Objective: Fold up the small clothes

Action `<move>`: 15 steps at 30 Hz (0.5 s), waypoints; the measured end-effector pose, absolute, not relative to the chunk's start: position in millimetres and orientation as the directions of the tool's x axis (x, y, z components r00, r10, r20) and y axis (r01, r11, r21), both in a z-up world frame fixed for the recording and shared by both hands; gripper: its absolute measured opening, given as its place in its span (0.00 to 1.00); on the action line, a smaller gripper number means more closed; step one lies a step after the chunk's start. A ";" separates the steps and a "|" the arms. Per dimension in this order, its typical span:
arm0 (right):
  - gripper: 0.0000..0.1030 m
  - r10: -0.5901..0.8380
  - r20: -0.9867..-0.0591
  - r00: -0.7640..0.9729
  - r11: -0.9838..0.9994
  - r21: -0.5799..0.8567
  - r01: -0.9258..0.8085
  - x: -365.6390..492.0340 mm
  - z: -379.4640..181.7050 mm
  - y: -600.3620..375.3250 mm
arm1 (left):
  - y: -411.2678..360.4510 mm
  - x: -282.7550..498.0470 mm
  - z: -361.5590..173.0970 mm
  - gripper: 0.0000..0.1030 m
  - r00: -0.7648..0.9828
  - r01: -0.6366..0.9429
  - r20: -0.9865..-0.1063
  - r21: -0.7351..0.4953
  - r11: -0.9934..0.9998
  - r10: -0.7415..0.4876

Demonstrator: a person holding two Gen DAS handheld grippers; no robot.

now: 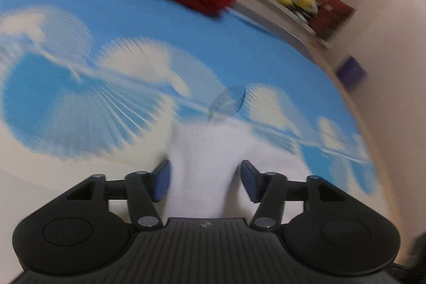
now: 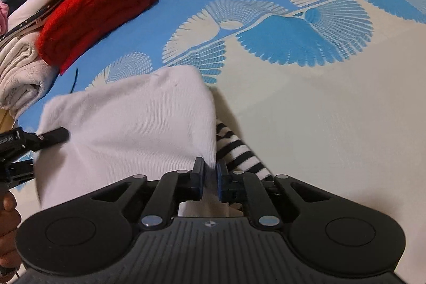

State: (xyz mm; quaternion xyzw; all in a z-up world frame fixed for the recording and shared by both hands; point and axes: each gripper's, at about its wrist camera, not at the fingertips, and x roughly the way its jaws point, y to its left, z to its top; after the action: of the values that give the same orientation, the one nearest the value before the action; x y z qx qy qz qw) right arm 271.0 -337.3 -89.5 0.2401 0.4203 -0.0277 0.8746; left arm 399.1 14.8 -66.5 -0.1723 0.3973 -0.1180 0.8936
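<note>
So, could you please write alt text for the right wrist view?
The right gripper is shut on the edge of a white garment lying on a blue and cream patterned sheet. A striped sock lies beside it; folded clothes are stacked far left.

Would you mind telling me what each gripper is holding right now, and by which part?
The right gripper pinches the white garment at its near right edge. The left gripper straddles the cloth, pads apart, gripping nothing.

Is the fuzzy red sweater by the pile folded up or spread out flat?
Folded. The fuzzy red knitted sweater sits as a thick bundle with rounded, doubled-over edges, next to the folded pale towel.
</note>
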 end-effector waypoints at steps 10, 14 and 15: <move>0.14 0.215 -0.685 0.696 0.911 0.398 0.110 247.0 -59.0 -341.1 | -22.0 340.4 -65.2 0.58 0.458 0.398 -0.795 -0.217 0.891 -0.398; 0.38 0.273 -0.818 0.506 0.949 0.314 -0.004 247.6 -87.1 -314.1 | -48.1 316.5 -89.5 0.60 0.520 0.487 -0.803 -0.001 0.873 -0.291; 0.41 0.244 -0.852 0.464 0.965 0.261 -0.027 246.9 -96.0 -308.3 | -45.7 316.1 -81.4 0.61 0.521 0.474 -0.802 -0.011 0.880 -0.291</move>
State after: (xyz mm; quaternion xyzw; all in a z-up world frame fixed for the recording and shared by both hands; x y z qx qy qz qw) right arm 246.9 -308.3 -96.0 0.1058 0.5116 0.0797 0.8490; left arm 316.1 -45.7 -81.4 0.1049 0.4366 -0.2209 0.8658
